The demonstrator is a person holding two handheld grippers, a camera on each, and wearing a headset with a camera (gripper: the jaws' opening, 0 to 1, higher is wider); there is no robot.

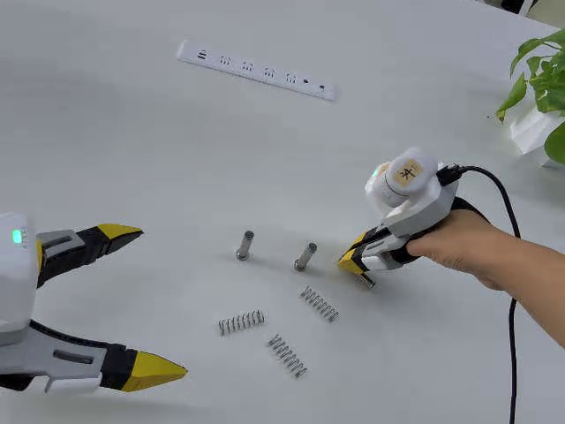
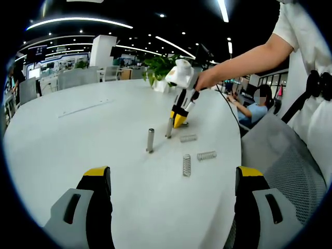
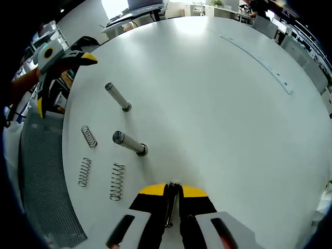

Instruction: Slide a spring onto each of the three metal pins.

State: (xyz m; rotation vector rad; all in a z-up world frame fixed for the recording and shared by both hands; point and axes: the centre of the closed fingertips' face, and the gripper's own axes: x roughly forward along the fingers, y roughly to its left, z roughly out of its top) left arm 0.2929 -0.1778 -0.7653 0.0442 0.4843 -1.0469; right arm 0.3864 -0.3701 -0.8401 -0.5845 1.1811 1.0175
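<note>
Two metal pins (image 1: pixel 244 245) (image 1: pixel 305 256) stand upright on the white table (image 1: pixel 132 132). The third pin (image 1: pixel 366 280) is tilted, its lower end on the table, with my right gripper (image 1: pixel 356 261) shut on it; the right gripper view has this pin (image 3: pixel 170 205) between the closed yellow jaws of the right gripper (image 3: pixel 173 189). Three springs (image 1: pixel 241 322) (image 1: pixel 319 303) (image 1: pixel 287 355) lie loose in front of the pins. My left gripper (image 1: pixel 159 302) hovers wide open at the near left, holding nothing. In the left gripper view, the left gripper (image 2: pixel 173 174) faces the pins (image 2: pixel 150 140) and springs (image 2: pixel 187 164).
A white power strip (image 1: pixel 256 70) lies at the far side of the table. A potted plant (image 1: pixel 543 79) stands at the right edge. A black cable (image 1: pixel 510 283) trails from the right gripper along the person's arm. A mesh chair (image 2: pixel 280 161) sits beside the table.
</note>
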